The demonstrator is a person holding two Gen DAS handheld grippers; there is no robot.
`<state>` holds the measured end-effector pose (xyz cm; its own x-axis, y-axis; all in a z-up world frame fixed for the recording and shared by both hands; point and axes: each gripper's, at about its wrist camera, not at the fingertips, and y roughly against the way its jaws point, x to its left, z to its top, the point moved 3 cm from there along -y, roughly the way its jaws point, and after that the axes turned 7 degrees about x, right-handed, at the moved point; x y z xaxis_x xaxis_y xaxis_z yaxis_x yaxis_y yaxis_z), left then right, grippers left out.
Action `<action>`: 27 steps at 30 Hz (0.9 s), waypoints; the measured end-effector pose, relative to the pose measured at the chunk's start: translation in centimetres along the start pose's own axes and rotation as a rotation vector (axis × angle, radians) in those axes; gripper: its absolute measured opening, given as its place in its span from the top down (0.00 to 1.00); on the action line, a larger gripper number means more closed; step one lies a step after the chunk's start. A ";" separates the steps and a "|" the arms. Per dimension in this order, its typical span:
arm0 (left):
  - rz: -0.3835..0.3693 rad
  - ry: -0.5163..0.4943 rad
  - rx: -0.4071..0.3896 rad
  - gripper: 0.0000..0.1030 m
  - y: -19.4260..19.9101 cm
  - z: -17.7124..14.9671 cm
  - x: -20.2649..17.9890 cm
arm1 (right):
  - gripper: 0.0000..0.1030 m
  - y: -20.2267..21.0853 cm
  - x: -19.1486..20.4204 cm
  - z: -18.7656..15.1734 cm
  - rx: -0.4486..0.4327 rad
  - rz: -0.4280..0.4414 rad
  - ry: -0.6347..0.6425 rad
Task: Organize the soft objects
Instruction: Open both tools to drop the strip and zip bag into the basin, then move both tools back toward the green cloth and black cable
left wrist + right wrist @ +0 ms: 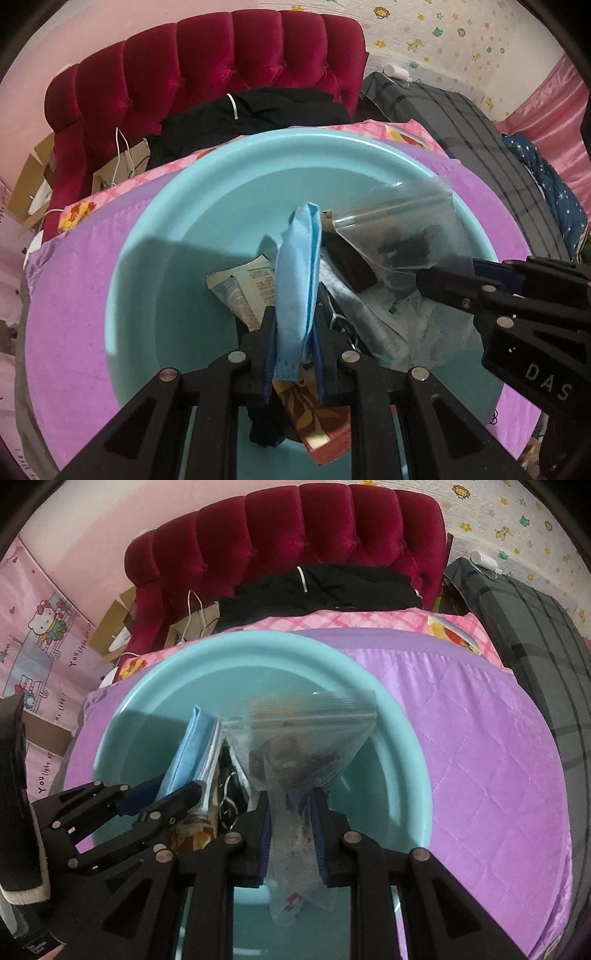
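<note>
Purple quilt [461, 738]; only right view shows Hello Kitty poster [40, 627].

Basin [155, 236] on bed quilt [461, 738], headboard [295, 528] behind. In basin: packets [251, 291], wrappers. Left gripper [291, 332] holds face mask [297, 273] over basin; right gripper [291, 812] just beside, to its right, holds zip bag [295, 746]. Dark clothing [255, 114] between basin and headboard.

Evenly lit, moderately bright, soft indoor light; hard-edged dark shadow across the basin [155, 266] floor toward 9 o'clock, again at 10 o'clock in the right view [147, 723]; faint glare on the clear bag [314, 709]; strong fisheye bending with black corners in both views; slightly soft and grainy throughout, most blurred at the rims.
</note>
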<state>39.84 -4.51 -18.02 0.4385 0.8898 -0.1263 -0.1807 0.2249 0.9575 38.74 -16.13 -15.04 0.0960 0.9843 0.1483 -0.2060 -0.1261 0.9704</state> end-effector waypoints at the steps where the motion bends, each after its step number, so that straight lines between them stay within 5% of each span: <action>1: 0.002 0.005 -0.001 0.82 0.0 0.1 0.2 | 0.79 0.0 -0.1 0.1 -0.001 0.006 -0.003; 4: 0.002 0.010 -0.003 0.82 0.1 -0.1 0.2 | 0.78 0.5 0.1 0.1 -0.013 0.016 -0.002; 7: 0.015 0.000 -0.009 0.68 0.5 -0.3 0.1 | 0.73 1.1 0.5 -0.1 -0.017 0.020 0.005; 9: 0.027 0.001 -0.011 0.39 0.8 -0.4 0.0 | 0.54 1.4 0.6 -0.2 -0.021 0.017 0.006; 12: 0.030 0.014 -0.014 0.10 1.2 -0.6 0.1 | 0.43 2.1 0.5 -0.4 -0.034 0.010 -0.006; 15: 0.068 0.023 -0.039 0.00 1.8 -1.2 0.3 | 0.18 2.9 0.4 -0.6 -0.045 -0.004 -0.011; 18: 0.084 0.032 -0.059 0.00 2.5 -1.8 0.3 | 0.02 3.7 0.2 -1.0 -0.060 -0.015 -0.009; 27: 0.099 0.045 -0.089 0.00 5.3 -3.7 -0.5 | 0.00 6.8 0.8 -3.4 -0.091 -0.002 0.025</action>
<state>35.43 -2.31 -13.78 0.3747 0.9260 -0.0457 -0.2993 0.1674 0.9394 34.14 -15.83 -8.92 0.0726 0.9874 0.1404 -0.2936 -0.1134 0.9492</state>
